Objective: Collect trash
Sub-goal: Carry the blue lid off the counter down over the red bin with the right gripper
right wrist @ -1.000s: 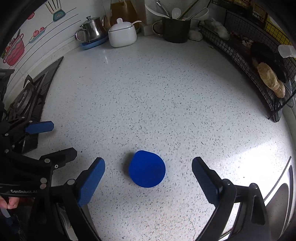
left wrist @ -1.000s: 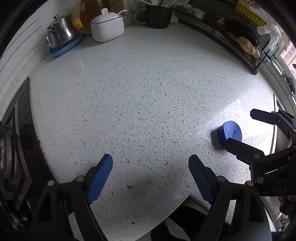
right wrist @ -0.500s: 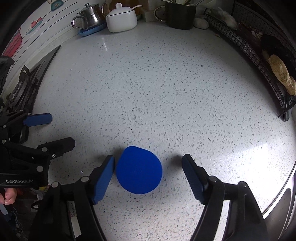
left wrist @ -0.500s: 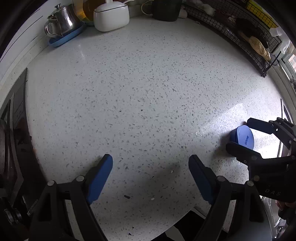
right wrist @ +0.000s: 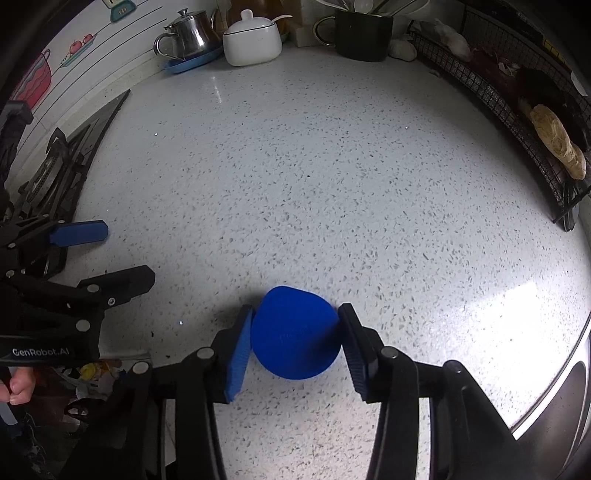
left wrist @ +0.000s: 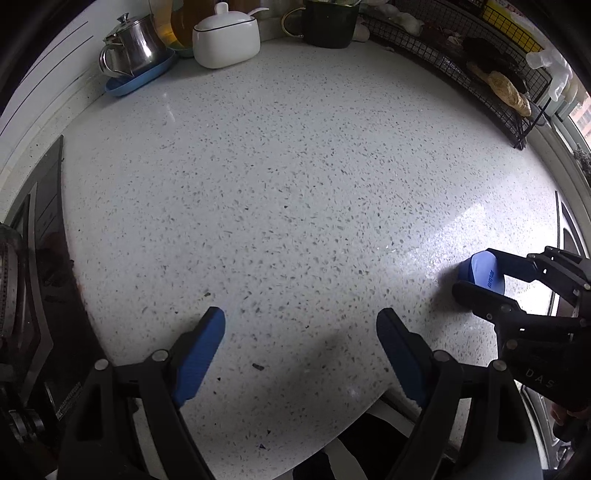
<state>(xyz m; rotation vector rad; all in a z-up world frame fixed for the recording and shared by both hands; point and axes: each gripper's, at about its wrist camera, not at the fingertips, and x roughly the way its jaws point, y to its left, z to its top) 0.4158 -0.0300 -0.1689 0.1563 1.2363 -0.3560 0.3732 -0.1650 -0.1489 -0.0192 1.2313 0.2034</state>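
Close to the front edge of the speckled white bench (right wrist: 332, 184), the right claw (right wrist: 295, 341) has its two pads pressed on both sides of a round blue lid (right wrist: 295, 332), which sits flat on the bench. To its left, the left claw (left wrist: 301, 345) hangs over bare bench with its pads spread wide and nothing between them. Far at the back stand a shiny kettle (right wrist: 186, 35) on a blue dish, a white pot (right wrist: 253, 42) and a dark mug (right wrist: 364, 35).

Sharp fisheye views, window glare on the countertop (right wrist: 524, 310) at right
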